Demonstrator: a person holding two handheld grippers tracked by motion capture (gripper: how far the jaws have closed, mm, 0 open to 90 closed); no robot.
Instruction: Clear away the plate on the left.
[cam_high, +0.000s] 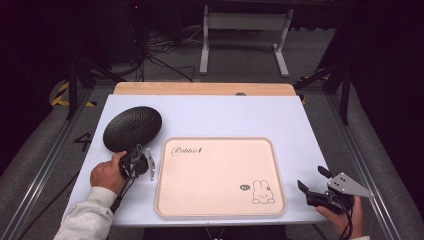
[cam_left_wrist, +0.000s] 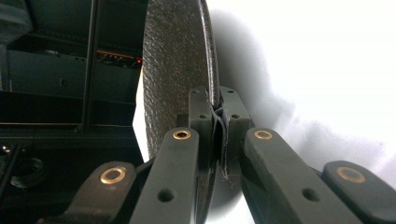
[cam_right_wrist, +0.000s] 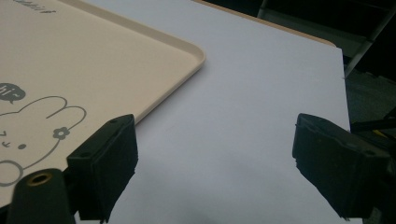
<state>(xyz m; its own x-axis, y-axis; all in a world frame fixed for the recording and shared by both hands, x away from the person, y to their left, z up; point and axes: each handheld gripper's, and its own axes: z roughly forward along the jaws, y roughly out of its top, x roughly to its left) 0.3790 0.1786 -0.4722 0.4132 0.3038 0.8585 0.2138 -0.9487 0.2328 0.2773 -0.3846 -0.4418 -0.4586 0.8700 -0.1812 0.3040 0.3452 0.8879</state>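
The counter (cam_high: 210, 117) carries a white sheet that covers most of its top; a strip of wood shows along the far edge.

The tray (cam_high: 220, 176) lies flat on the sheet, near the front edge and about centred. It is beige with rounded corners, script lettering at its far-left corner and a rabbit drawing at its near-right corner.

The plate (cam_high: 132, 128) is black, oval and textured. It sits left of the tray, beyond the tray's far-left corner, and is apart from it. In the left gripper view the plate (cam_left_wrist: 175, 70) appears edge-on.

The left hand-held gripper (cam_high: 136, 162) is at the plate's near rim, just beside the tray's left edge. Its 2 jaws are clamped on that rim, 1 pad on each face of the plate.

The right hand-held gripper (cam_high: 314, 181) is off the tray's near-right corner, over the sheet's right edge. Its 2 jaws stand wide apart with nothing between them.
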